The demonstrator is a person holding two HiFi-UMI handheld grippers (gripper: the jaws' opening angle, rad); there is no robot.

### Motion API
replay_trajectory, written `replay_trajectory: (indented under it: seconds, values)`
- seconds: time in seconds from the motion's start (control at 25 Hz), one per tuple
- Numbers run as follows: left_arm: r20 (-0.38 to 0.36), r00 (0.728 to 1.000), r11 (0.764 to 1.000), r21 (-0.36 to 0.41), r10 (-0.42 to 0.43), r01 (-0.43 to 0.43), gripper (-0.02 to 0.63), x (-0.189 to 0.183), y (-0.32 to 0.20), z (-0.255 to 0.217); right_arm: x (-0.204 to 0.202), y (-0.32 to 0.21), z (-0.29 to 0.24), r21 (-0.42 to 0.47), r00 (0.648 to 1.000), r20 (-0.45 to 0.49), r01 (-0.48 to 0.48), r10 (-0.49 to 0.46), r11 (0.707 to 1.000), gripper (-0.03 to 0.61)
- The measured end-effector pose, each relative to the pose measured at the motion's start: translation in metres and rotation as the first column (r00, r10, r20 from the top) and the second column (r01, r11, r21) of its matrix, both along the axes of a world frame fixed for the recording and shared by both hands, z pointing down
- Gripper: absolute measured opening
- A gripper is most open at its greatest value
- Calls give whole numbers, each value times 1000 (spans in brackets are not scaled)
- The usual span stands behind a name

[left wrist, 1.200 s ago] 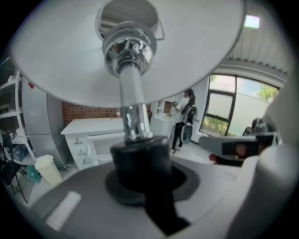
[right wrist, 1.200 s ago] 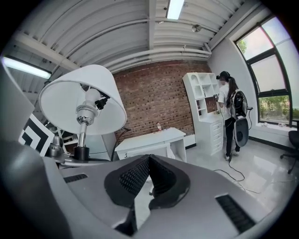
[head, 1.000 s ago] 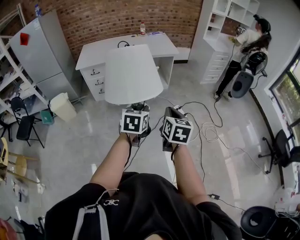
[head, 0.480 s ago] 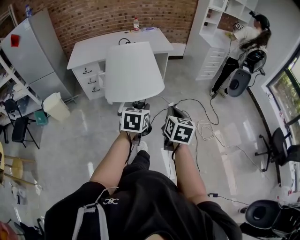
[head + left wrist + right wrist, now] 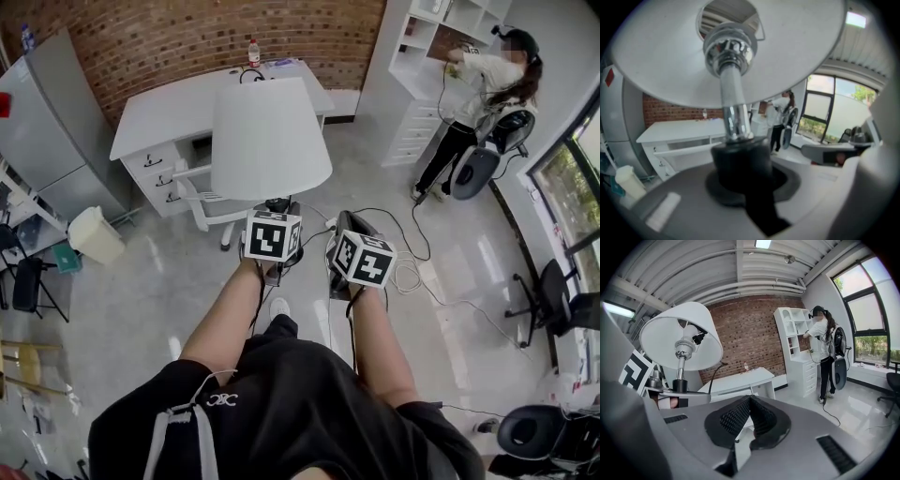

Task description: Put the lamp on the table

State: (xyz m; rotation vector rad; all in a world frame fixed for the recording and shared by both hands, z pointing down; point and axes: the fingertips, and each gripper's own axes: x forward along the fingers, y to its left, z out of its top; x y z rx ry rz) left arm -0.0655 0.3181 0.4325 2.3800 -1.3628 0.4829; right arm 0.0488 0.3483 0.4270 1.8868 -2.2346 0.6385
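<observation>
The lamp has a white cone shade (image 5: 270, 139) on a chrome stem (image 5: 732, 110) with a black collar (image 5: 740, 161) at its foot. My left gripper (image 5: 277, 208) is shut on that black collar and carries the lamp upright above the floor. In the left gripper view the shade (image 5: 726, 47) fills the top. To its right, my right gripper (image 5: 345, 225) is shut with nothing in it, its black pads meeting at the tips (image 5: 749, 404). The lamp (image 5: 682, 336) shows at that view's left. The white table (image 5: 178, 108) stands ahead against the brick wall.
A bottle (image 5: 253, 52) and a black cable lie on the table. A white chair (image 5: 202, 202) sits at its front. Cables (image 5: 403, 253) trail over the floor on the right. A person (image 5: 478, 94) stands at the white shelves. A grey cabinet (image 5: 47, 122) and a bin (image 5: 94, 234) are at left.
Both grippers and the lamp have moved forward toward the table, which now lies closer and further left in the head view. The grip on the lamp is unchanged.
</observation>
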Motion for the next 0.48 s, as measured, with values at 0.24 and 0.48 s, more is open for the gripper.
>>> replay_trajectory:
  seconds: [0.24,0.48]
  values:
    - [0,1000,1000,14,26,-26,71,15,-93,-12,11,-91,-11,10,1000,-10,-8,8,1000,-2]
    - [14,999,998,35,51,-51,72,17,-171,-20,9,-169,-18,29,1000,-15,-24,25,999,-2]
